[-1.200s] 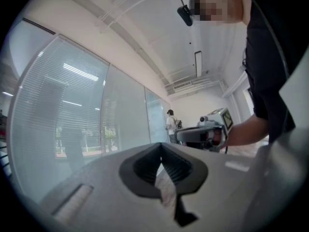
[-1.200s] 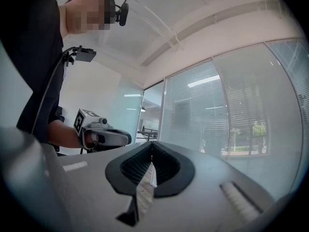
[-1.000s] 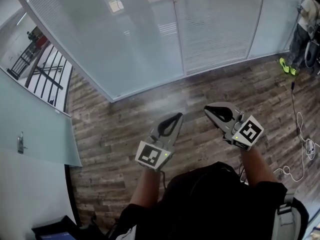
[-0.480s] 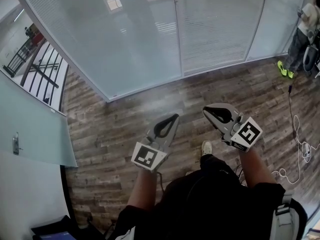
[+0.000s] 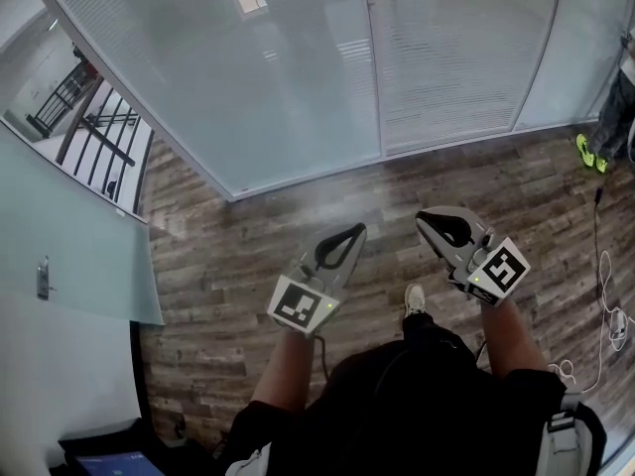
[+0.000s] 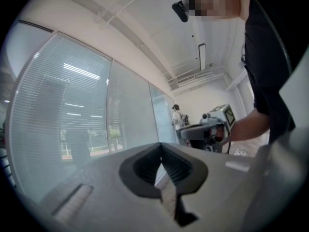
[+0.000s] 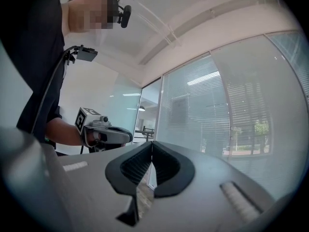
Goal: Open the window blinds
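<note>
Just short of the blinds (image 5: pixel 298 67), both tools are held out level over the wooden floor (image 5: pixel 228 266), side by side and apart from each other. The blinds hang full length behind the glass wall (image 5: pixel 466 58) and cover its panes, with neither tool touching the glass.

Against a second ago, the head view has shifted. The foot of the glass wall now sits lower in the frame, and its upright seam has slid to the right. The bystander (image 5: pixel 620 107) at the right end of the wall is now mostly cut off by the edge. A shoe (image 5: pixel 414 298) of the person holding the tools now shows on the floor, on the near side of the tools from the wall. Both tools keep the same pose, pointing toward the wall.

In its own view, the left tool (image 5: pixel 354 229) has its jaws pressed together to the tip. Nothing is between them, only the wall beyond. The right tool (image 5: pixel 427 216) is likewise closed tight and empty, its ribbed pads meeting along one line. A white cable (image 5: pixel 600 266) trails over the floor from below the bystander, well clear of both tools.
</note>
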Tool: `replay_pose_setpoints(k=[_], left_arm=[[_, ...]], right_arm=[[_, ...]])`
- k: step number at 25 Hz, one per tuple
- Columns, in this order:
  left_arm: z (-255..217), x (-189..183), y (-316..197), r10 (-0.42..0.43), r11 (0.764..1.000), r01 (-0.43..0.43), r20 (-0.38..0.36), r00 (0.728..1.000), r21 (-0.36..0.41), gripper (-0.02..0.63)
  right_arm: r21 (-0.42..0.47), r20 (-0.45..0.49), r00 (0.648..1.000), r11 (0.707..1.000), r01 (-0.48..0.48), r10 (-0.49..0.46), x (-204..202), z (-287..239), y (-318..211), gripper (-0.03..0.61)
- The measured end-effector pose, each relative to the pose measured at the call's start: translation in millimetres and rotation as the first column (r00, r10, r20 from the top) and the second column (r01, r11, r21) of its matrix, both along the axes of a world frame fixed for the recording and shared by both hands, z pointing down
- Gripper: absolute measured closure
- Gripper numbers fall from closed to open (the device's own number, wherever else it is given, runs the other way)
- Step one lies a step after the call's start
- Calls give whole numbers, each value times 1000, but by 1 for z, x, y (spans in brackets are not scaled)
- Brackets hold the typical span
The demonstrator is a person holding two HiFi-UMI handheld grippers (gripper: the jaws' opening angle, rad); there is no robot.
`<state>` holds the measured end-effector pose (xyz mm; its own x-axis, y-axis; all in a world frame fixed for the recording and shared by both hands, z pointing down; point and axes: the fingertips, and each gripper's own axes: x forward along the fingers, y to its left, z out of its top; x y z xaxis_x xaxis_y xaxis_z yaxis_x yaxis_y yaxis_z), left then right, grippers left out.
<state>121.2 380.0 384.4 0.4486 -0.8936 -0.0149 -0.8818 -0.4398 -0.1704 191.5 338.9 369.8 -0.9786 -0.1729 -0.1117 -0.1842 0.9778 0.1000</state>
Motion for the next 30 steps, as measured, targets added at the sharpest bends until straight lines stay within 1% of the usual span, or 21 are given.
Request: replay_pose_setpoints(k=[4,7,11,15,17,21,25,27,30], left_arm=[[8,-12,-32,-50,999,50,26,998,12,609],[6,-12,-53,-66,998,66,16,998,-11,610],[8,-20,-87,-93,995,94,-15,996,27,609],[3,-15,-114,-96,995,96,-6,995,-16,610],[5,-12,-128,-101,995,101,-4,995,-23,609],[5,-10,-158,-112,993,112,-7,994,-26,609],[4,-13,-184,-118,993,118,10,993,14,609],[1,-9,-196,-120,993,120,11,993,5,609],[3,-6,-209,-126,992,126,14,992,2,609]], right_arm=[[-21,-35,999,999,29,-29,-1,13,-33,572],[-9,-36,998,999,46,-47,-3,9,-60,572],[-3,-23,998,998,66,-67,-9,4,-94,572],[5,-24,995,995,95,-95,-13,4,-117,572],[5,-21,994,994,109,-109,-11,5,-130,572],[-11,-29,993,993,115,-115,-8,11,-159,572],[9,-12,992,993,122,-122,-8,7,-183,572],[12,-1,992,992,128,-128,-6,6,-194,572],[-4,-16,991,991,135,-135,-1,12,-206,572]])
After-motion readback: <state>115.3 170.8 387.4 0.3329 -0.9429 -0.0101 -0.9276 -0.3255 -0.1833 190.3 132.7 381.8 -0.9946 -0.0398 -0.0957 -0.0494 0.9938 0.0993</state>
